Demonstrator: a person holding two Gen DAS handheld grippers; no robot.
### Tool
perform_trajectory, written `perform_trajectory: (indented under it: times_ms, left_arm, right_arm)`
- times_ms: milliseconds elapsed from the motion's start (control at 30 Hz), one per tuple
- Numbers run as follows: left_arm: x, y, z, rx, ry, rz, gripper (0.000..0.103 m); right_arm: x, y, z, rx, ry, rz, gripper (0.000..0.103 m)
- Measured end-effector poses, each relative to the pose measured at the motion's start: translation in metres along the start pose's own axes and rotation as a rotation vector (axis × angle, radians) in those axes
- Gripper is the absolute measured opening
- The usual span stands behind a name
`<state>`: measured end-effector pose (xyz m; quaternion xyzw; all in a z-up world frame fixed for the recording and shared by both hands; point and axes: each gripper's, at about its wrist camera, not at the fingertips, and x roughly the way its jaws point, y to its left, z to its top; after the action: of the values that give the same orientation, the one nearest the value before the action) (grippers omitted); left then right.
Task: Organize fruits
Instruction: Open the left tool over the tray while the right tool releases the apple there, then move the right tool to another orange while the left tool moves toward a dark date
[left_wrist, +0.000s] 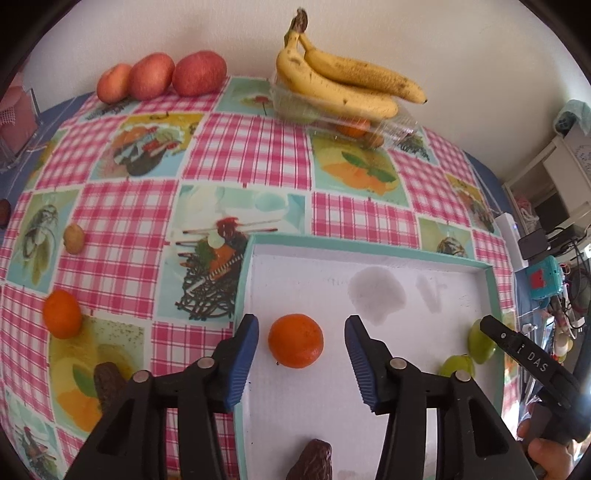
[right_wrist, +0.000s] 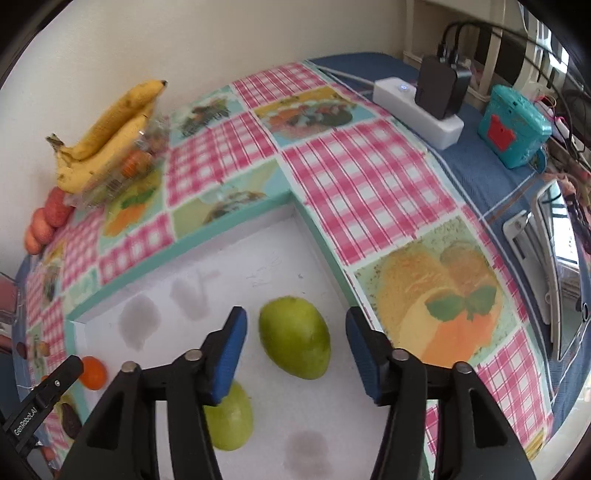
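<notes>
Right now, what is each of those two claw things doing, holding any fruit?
Left gripper: open, empty, its fingers either side of a tangerine in the tray.
Right gripper: open, empty, above a green fruit.

A tray (left_wrist: 369, 246) lies at the tabletop's (left_wrist: 236, 147) near edge, holding a mandarin (left_wrist: 295, 340) and two pears (right_wrist: 295, 338). Bananas (left_wrist: 343, 83) and apples (left_wrist: 162, 75) line the far edge.

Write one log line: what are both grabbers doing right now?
left gripper: open around orange in tray | right gripper: open around green fruit
</notes>
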<state>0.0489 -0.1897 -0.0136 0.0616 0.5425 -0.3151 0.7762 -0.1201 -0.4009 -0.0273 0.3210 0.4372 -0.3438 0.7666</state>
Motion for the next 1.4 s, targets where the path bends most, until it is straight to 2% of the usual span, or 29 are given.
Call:
perform_trajectory:
  times_ms: [167, 200, 233, 267, 367, 433, 633, 700, 1000, 1233, 1400]
  left_arm:
    - [-0.018, 0.001, 0.002, 0.009, -0.042, 0.036, 0.073]
    - [-0.021, 0.002, 0.001, 0.009, -0.049, 0.048, 0.075]
    - [-0.025, 0.004, 0.001, 0.009, -0.058, 0.066, 0.08]
    - [-0.027, 0.005, 0.001, 0.008, -0.063, 0.078, 0.084]
    - [-0.034, 0.014, -0.001, 0.011, -0.097, 0.163, 0.097]
    - [-0.039, 0.02, -0.001, 0.015, -0.117, 0.208, 0.102]
    - [-0.045, 0.042, 0.0, -0.006, -0.117, 0.239, 0.102]
    - [-0.049, 0.048, -0.001, -0.013, -0.123, 0.245, 0.102]
    - [-0.077, 0.067, -0.006, 0.028, -0.165, 0.346, 0.103]
    - [-0.105, 0.084, -0.012, 0.056, -0.211, 0.413, 0.103]
    - [-0.124, 0.105, -0.021, 0.02, -0.234, 0.413, 0.103]
  right_arm:
    - [-0.025, 0.009, 0.002, -0.035, -0.042, -0.006, 0.06]
    - [-0.029, 0.012, 0.002, -0.044, -0.048, -0.006, 0.065]
    - [-0.033, 0.014, 0.001, -0.051, -0.053, -0.006, 0.073]
    - [-0.036, 0.016, 0.001, -0.056, -0.057, -0.005, 0.076]
    - [-0.04, 0.024, -0.002, -0.066, -0.064, 0.002, 0.078]
    - [-0.04, 0.03, -0.007, -0.066, -0.06, 0.01, 0.081]
    - [-0.035, 0.053, -0.025, -0.104, -0.029, 0.041, 0.083]
    - [-0.037, 0.061, -0.029, -0.124, -0.035, 0.048, 0.093]
    - [-0.038, 0.093, -0.051, -0.177, -0.015, 0.066, 0.093]
    - [-0.056, 0.127, -0.068, -0.255, -0.041, 0.093, 0.093]
    - [-0.071, 0.163, -0.076, -0.339, -0.081, 0.149, 0.093]
